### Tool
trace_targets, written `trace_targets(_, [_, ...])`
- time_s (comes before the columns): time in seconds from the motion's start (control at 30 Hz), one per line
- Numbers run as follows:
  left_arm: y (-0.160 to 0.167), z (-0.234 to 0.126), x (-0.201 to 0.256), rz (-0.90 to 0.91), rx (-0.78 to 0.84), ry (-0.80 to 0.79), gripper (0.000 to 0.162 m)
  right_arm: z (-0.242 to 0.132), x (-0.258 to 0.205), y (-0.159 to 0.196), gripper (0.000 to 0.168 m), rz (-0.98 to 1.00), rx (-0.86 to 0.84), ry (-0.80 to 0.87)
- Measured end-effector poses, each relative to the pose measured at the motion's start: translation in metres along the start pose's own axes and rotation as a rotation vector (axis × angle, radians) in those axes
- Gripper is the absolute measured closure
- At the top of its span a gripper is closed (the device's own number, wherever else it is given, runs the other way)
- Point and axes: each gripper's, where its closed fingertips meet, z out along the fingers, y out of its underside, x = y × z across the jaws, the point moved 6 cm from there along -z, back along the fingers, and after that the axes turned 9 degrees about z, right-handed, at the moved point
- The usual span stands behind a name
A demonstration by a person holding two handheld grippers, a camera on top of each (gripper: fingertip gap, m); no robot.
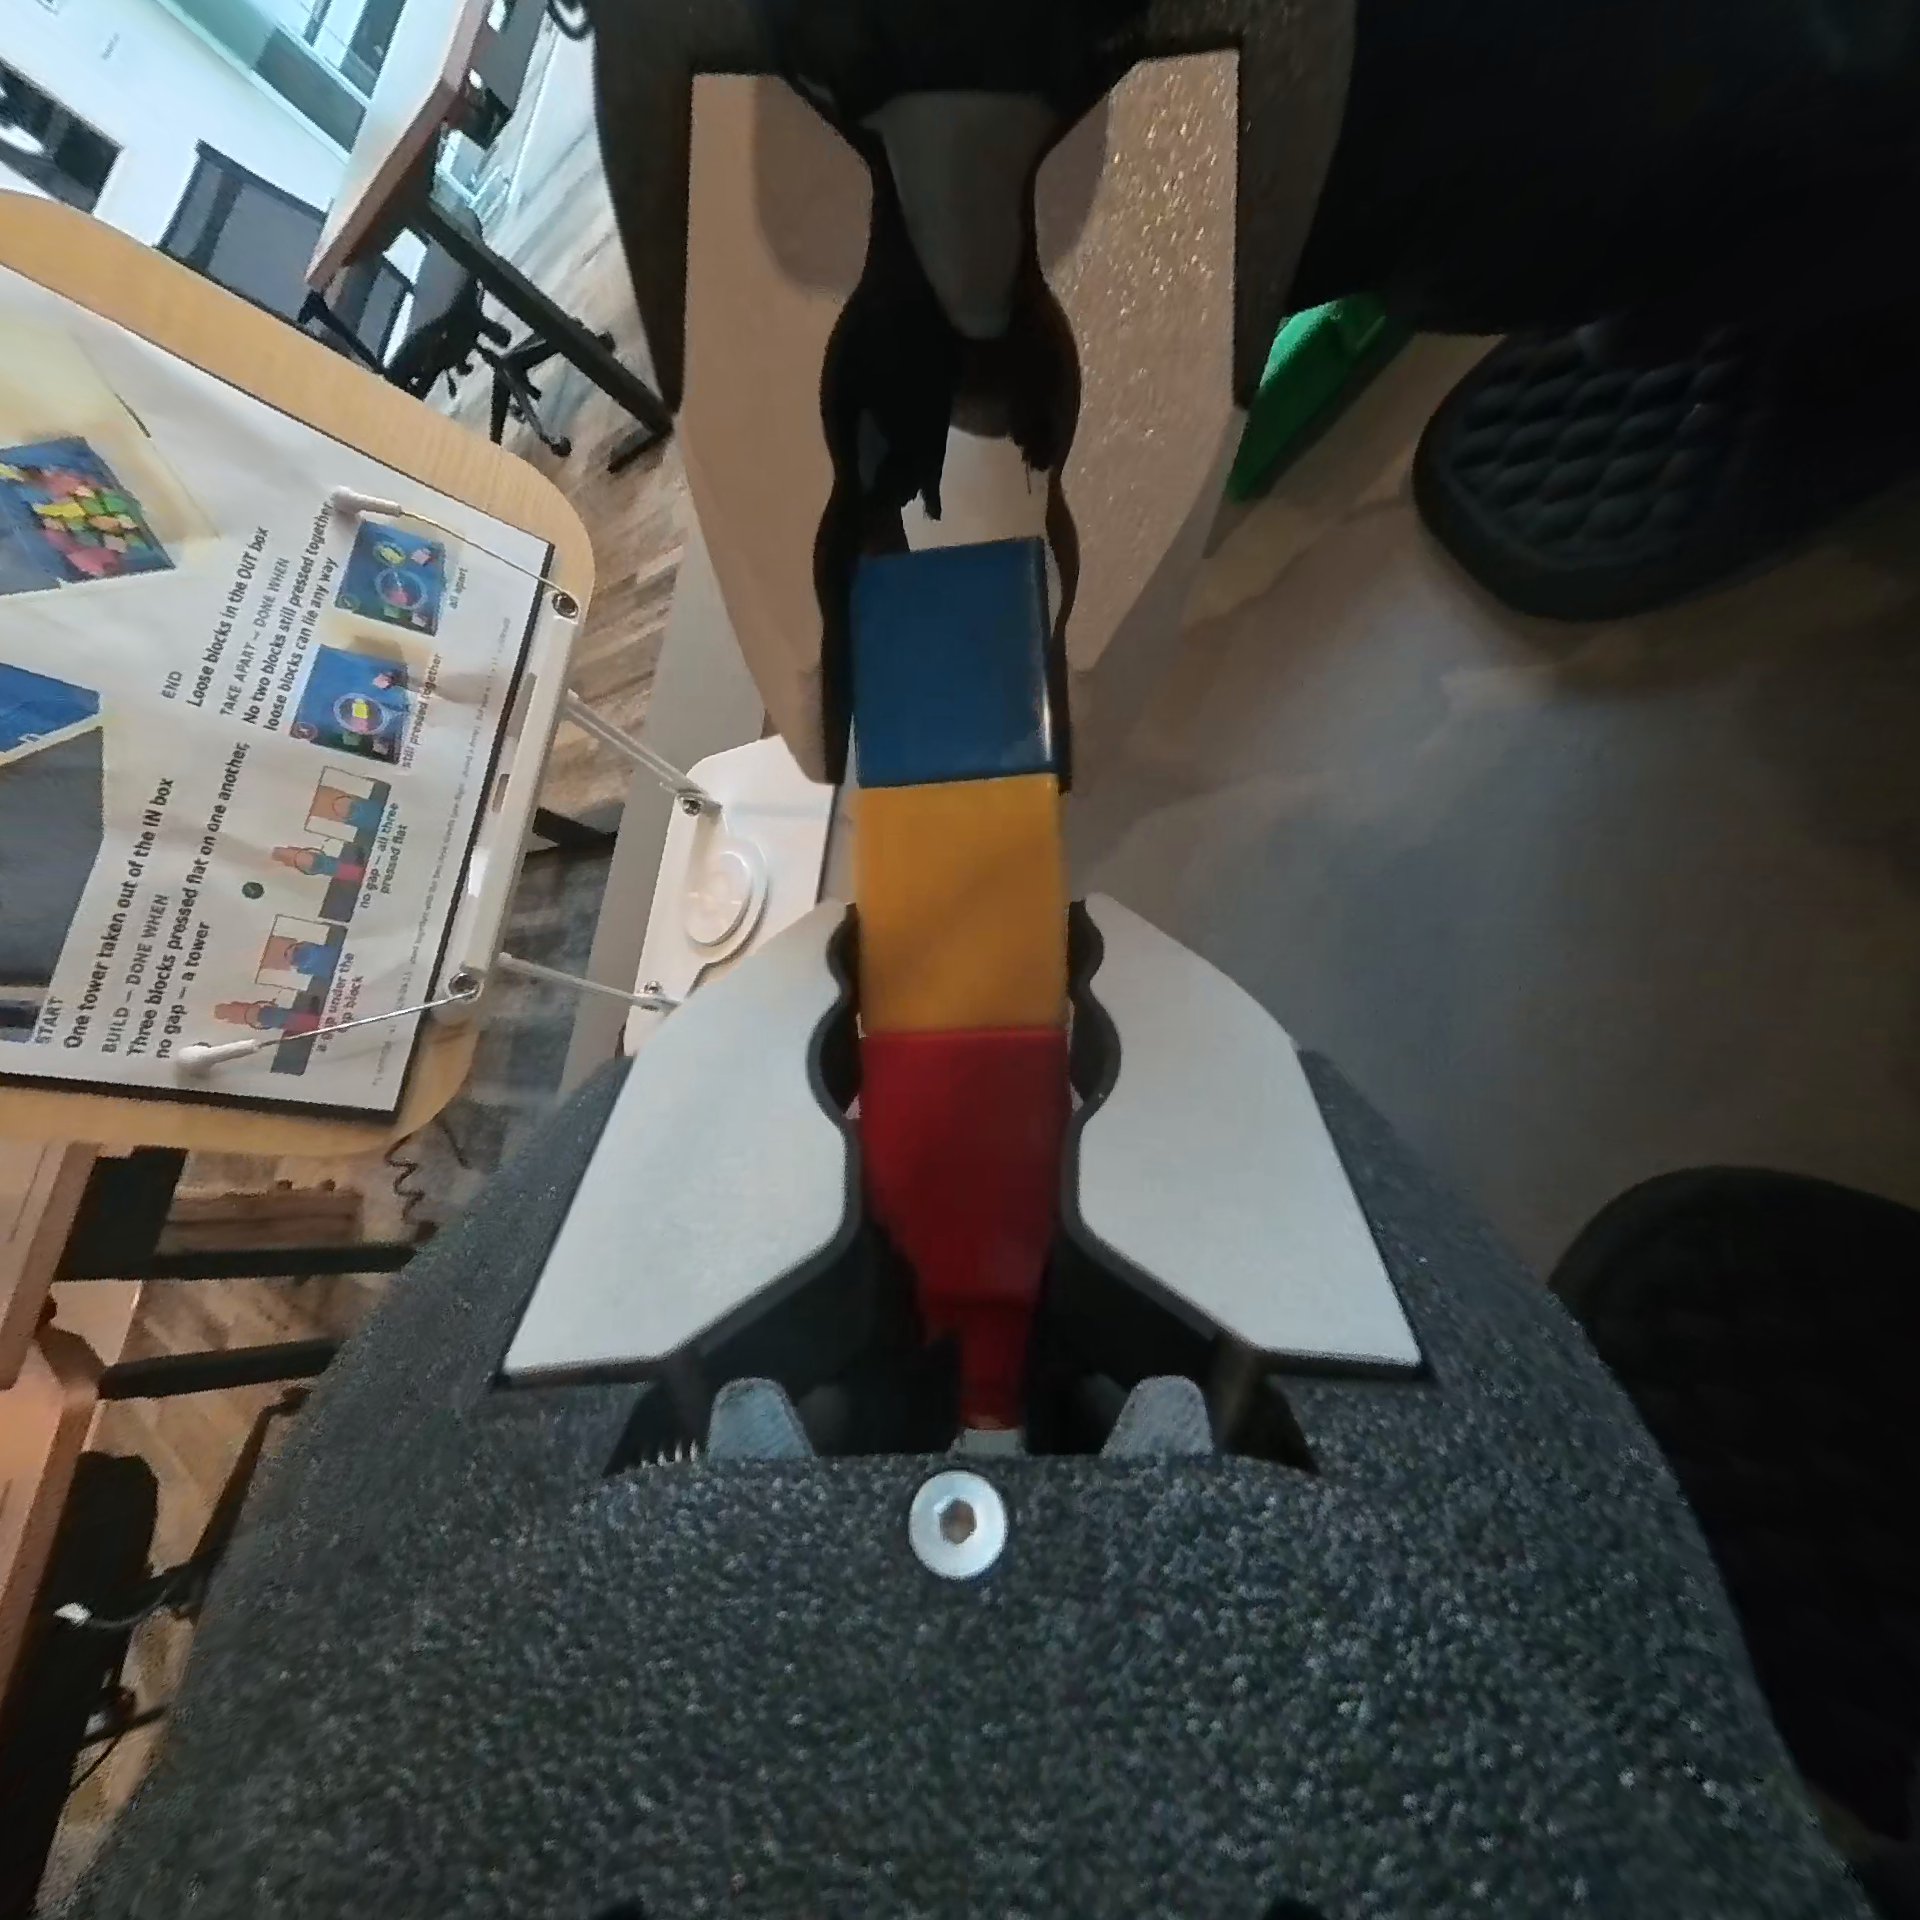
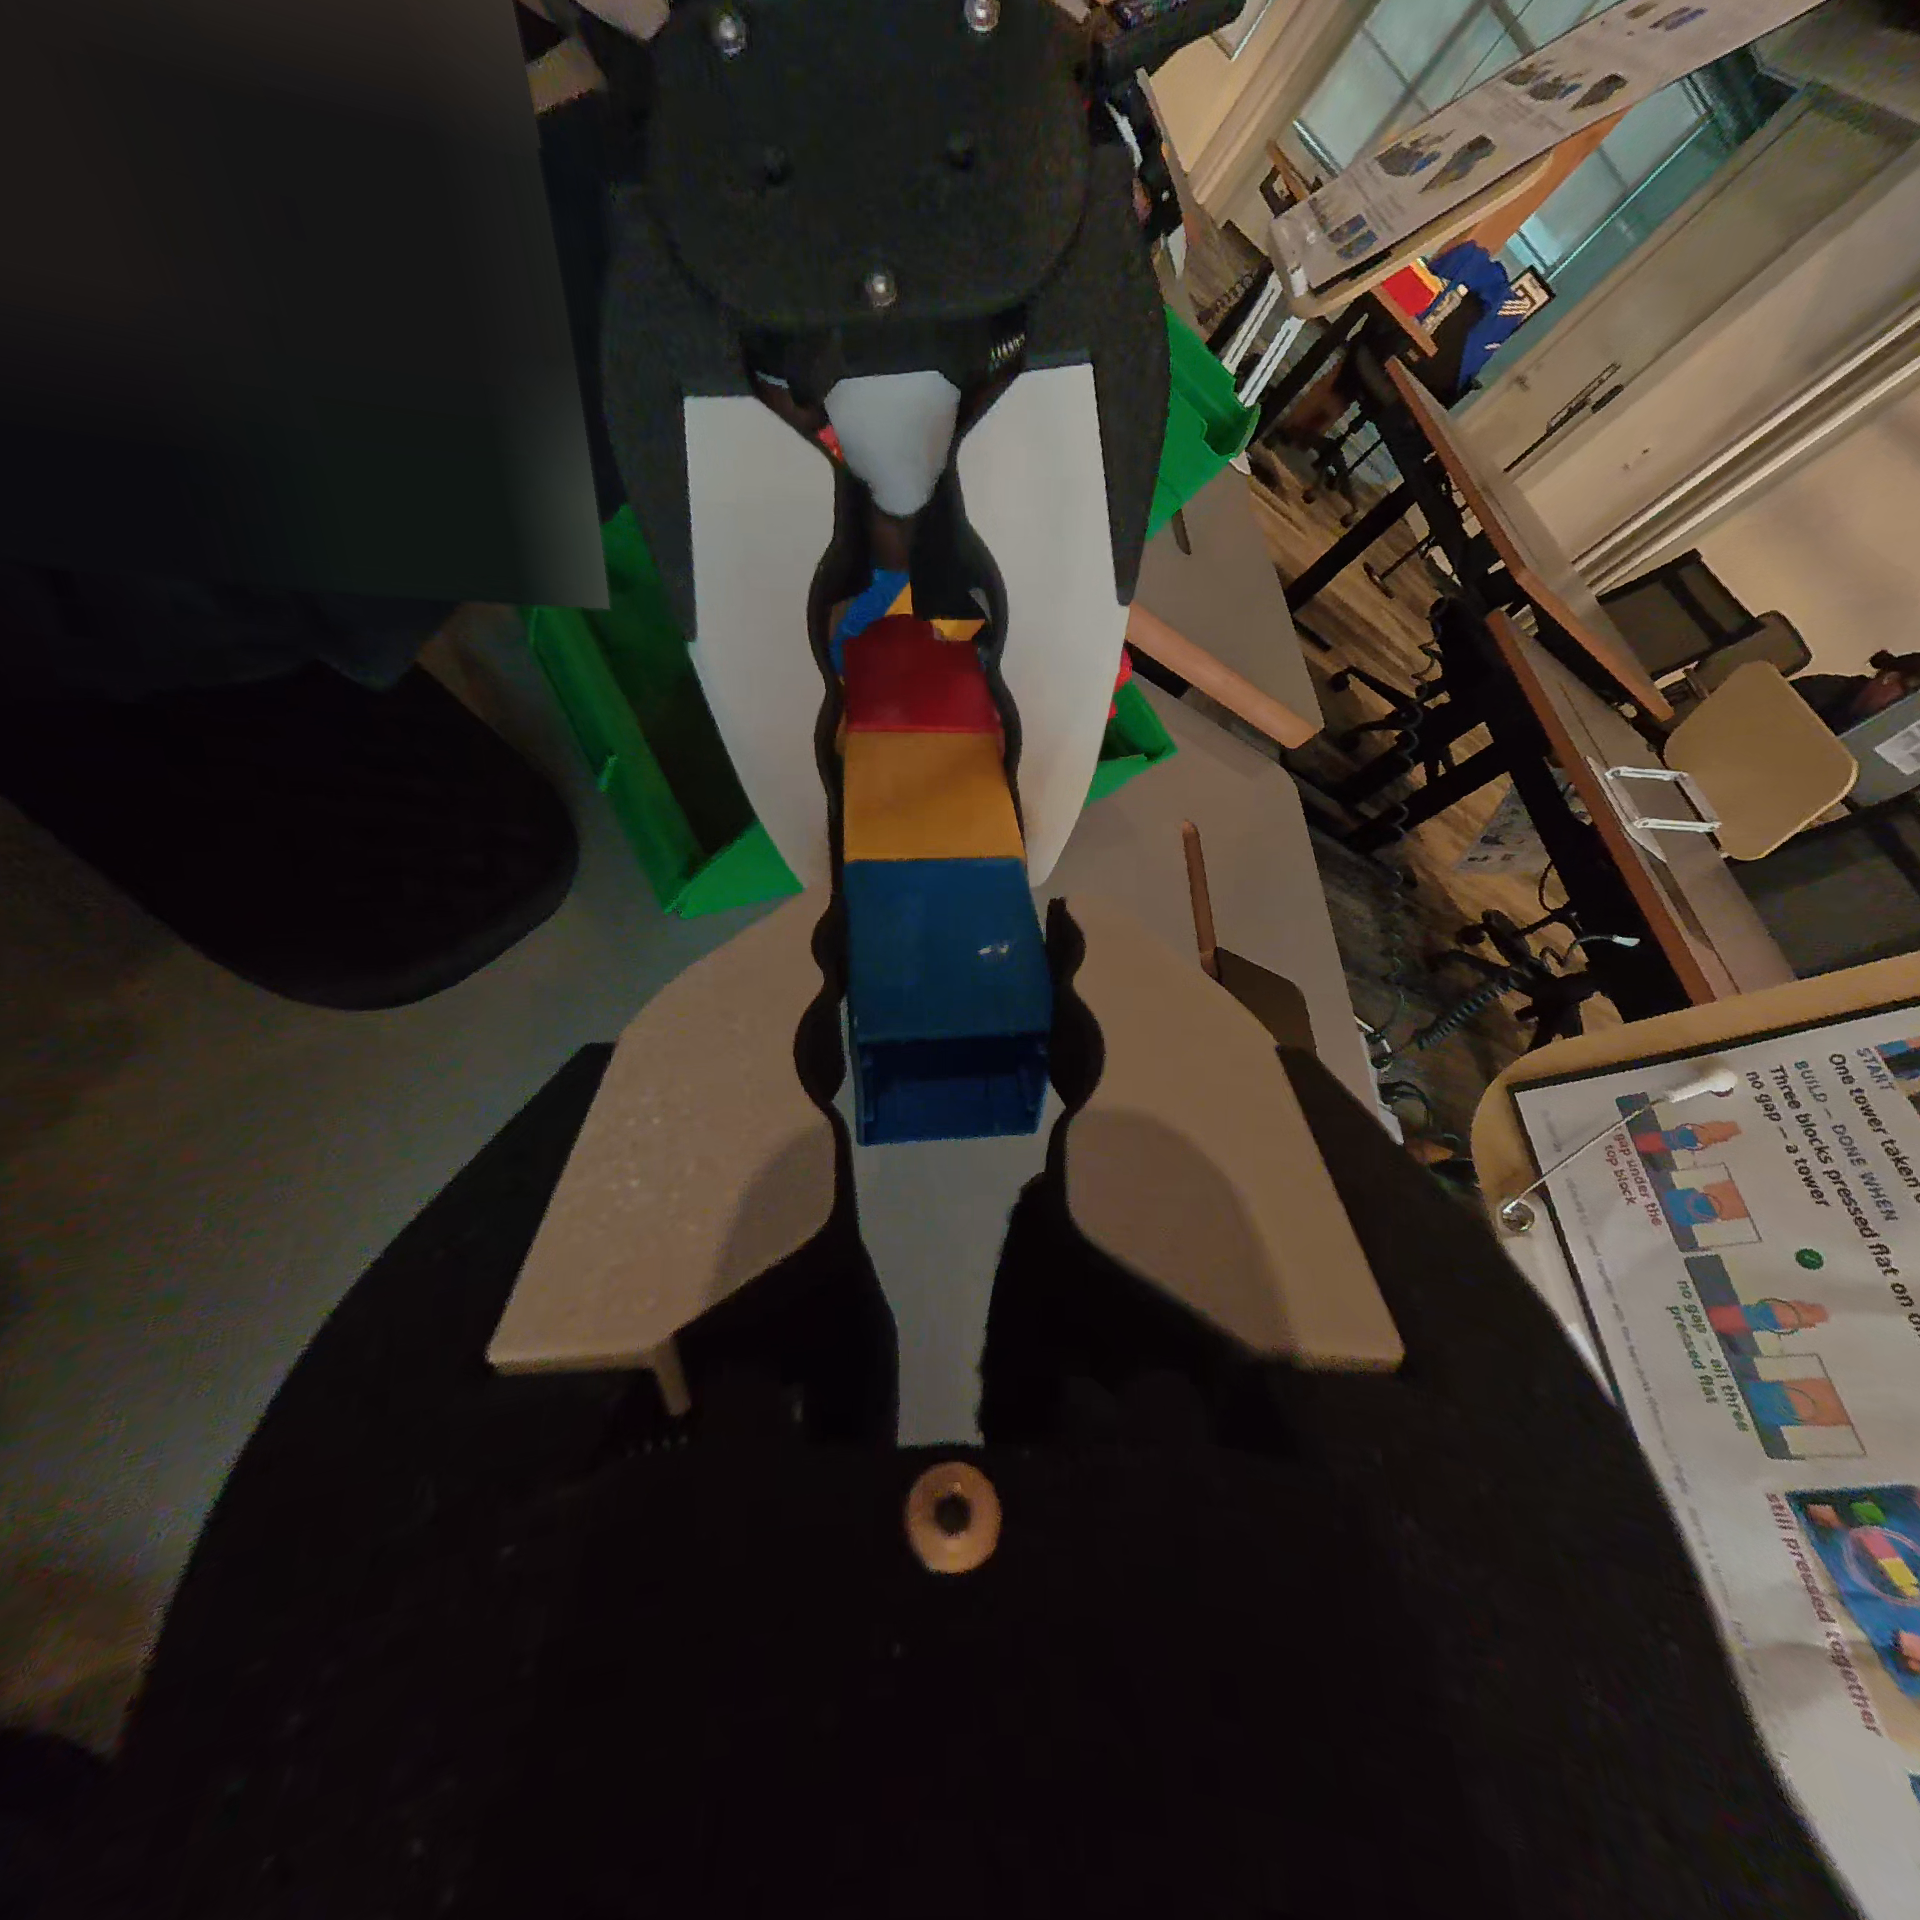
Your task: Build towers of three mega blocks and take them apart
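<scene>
A three-block tower is held in the air between both grippers: red block (image 1: 961,1122), yellow block (image 1: 961,883), blue block (image 1: 951,665), pressed together in a line. My left gripper (image 1: 961,935) is shut on the red end, its fingertips reaching the yellow block. My right gripper (image 1: 956,727) faces it and is shut on the blue end. In the right wrist view the right gripper (image 2: 945,935) grips the blue block (image 2: 935,956). Beyond it are the yellow block (image 2: 925,795) and the red block (image 2: 914,681), the red one held in the left gripper (image 2: 930,831).
A green bin (image 2: 665,727) stands on the grey table (image 2: 208,1143) behind the tower, with loose blocks (image 2: 873,603) showing in it. An instruction sheet on a wooden stand (image 1: 260,727) is at the side. A dark oval object (image 1: 1610,457) lies on the table. Left and right tips are no more than a few centimetres apart.
</scene>
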Motion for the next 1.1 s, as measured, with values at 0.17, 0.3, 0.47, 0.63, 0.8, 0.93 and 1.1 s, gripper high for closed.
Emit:
trace_targets(0.17, [-0.002,-0.003,-0.001,0.005,0.022,-0.009,0.125,-0.001,-0.001,-0.003,0.132,-0.009,0.002,0.010])
trace_targets(0.3, [-0.003,-0.007,-0.001,-0.006,0.047,-0.014,0.125,-0.004,-0.001,-0.006,0.132,-0.003,0.015,0.009])
trace_targets(0.47, [-0.005,-0.009,-0.001,-0.007,0.059,-0.014,0.125,-0.004,-0.002,-0.008,0.132,-0.003,0.008,0.011])
trace_targets(0.63, [-0.005,-0.010,0.000,-0.006,0.061,-0.007,0.125,-0.005,-0.004,-0.009,0.132,-0.002,-0.015,0.010])
trace_targets(0.8, [0.027,-0.027,-0.007,-0.051,-0.147,-0.100,0.125,-0.032,0.010,0.004,0.132,-0.011,-0.153,0.153])
trace_targets(0.93, [0.027,-0.053,-0.011,-0.132,0.057,-0.148,0.125,-0.080,0.025,0.006,0.133,0.116,-0.069,0.271])
trace_targets(1.1, [0.021,-0.047,-0.008,-0.075,0.022,-0.132,0.125,-0.134,0.024,0.042,0.132,0.290,-0.311,0.440])
